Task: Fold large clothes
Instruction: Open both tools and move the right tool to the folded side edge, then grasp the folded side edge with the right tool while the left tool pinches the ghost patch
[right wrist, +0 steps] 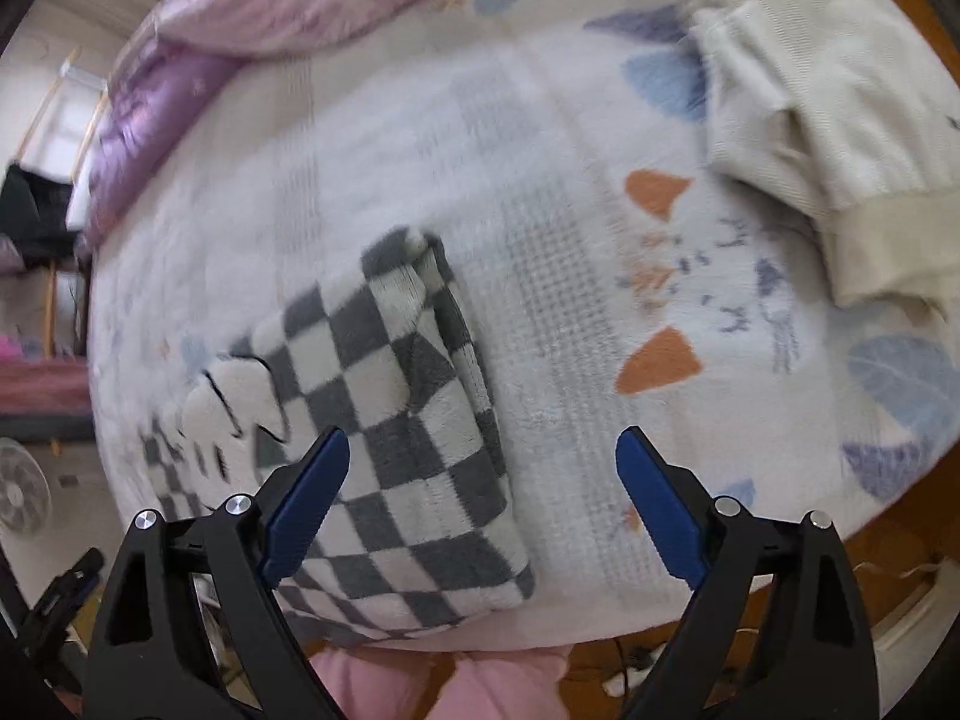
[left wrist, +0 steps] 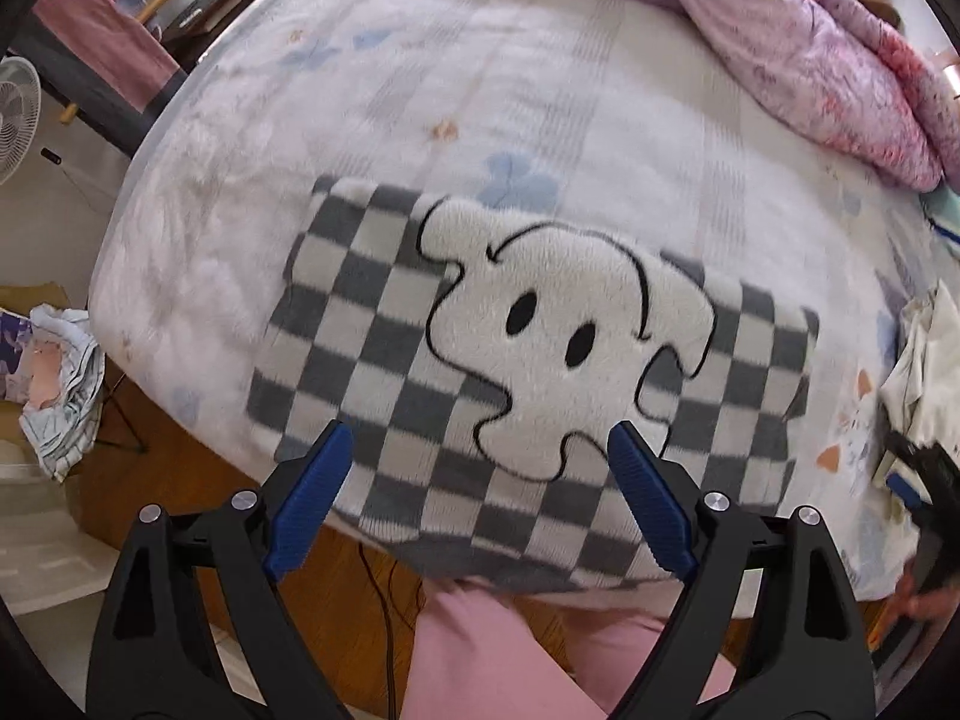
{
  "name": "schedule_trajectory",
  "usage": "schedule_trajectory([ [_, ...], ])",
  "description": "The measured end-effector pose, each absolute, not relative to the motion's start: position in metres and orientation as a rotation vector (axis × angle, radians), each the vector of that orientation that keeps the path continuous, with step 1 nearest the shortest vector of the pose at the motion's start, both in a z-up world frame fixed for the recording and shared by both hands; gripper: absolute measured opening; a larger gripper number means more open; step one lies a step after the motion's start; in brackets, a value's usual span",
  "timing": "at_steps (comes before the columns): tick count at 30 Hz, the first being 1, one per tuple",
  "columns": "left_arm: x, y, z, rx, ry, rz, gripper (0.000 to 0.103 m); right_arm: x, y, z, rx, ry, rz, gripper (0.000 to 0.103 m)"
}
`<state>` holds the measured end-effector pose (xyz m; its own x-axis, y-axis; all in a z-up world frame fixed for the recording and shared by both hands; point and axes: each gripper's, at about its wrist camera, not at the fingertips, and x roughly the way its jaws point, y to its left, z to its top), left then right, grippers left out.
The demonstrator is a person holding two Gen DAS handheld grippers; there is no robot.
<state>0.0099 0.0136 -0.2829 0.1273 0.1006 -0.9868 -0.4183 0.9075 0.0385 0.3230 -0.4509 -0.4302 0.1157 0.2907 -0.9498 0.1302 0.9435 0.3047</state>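
Note:
A grey-and-white checkered fleece garment (left wrist: 384, 360) with a white cartoon patch (left wrist: 558, 336) lies folded into a rectangle near the front edge of the bed. My left gripper (left wrist: 480, 450) hovers above its front half, jaws wide open, nothing between them. In the right wrist view the same garment (right wrist: 408, 432) shows its folded right edge. My right gripper (right wrist: 483, 456) is open above that edge, its left finger (right wrist: 306, 504) over the checks and its right finger (right wrist: 657, 504) over the bedsheet. The right gripper (left wrist: 924, 480) also appears at the far right of the left wrist view.
The white patterned bedsheet (left wrist: 480, 90) covers the bed. A pink-purple quilt (left wrist: 840, 60) is bunched at the back right. A cream garment (right wrist: 828, 120) lies crumpled to the right. A person's pink trousers (left wrist: 510, 654) press against the bed's front. A fan (left wrist: 15, 114) and a clothes pile (left wrist: 54, 372) sit on the left floor.

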Motion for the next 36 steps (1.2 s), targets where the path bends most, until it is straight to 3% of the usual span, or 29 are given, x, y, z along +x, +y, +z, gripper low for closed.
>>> schedule_trajectory([
  [11, 0.009, 0.012, -0.325, -0.297, 1.466, 0.495, 0.087, 0.381, -0.422, -0.550, 0.366, 1.677, 0.210, 0.087],
  [20, 0.010, 0.017, -0.337, -0.300, 1.502, 0.543, 0.087, 0.391, -0.418, -0.577, 0.440, 1.704, 0.308, 0.088],
  [25, 0.010, 0.013, -0.339, -0.279, 1.515, 0.511, 0.087, 0.392, -0.444, -0.596, 0.667, 1.700, 0.521, 0.091],
  [27, 0.012, 0.010, -0.343, -0.272, 1.521, 0.487, 0.087, 0.382, -0.447, -0.613, 0.867, 1.786, 0.632, 0.090],
  [29, 0.016, 0.008, -0.348, -0.287, 1.513, 0.456, 0.087, 0.365, -0.436, -0.628, 0.876, 1.865, 0.656, 0.090],
  [30, 0.019, 0.008, -0.352, -0.293, 1.517, 0.446, 0.087, 0.362, -0.431, -0.622, 0.825, 1.802, 0.672, 0.097],
  [33, 0.035, 0.006, -0.366, -0.305, 1.543, 0.418, 0.087, 0.358, -0.419, -0.614, 0.743, 1.738, 0.658, 0.097],
  [36, 0.056, 0.006, -0.371, -0.342, 1.517, 0.365, 0.087, 0.368, -0.424, -0.621, 1.014, 1.736, 0.664, 0.096],
])
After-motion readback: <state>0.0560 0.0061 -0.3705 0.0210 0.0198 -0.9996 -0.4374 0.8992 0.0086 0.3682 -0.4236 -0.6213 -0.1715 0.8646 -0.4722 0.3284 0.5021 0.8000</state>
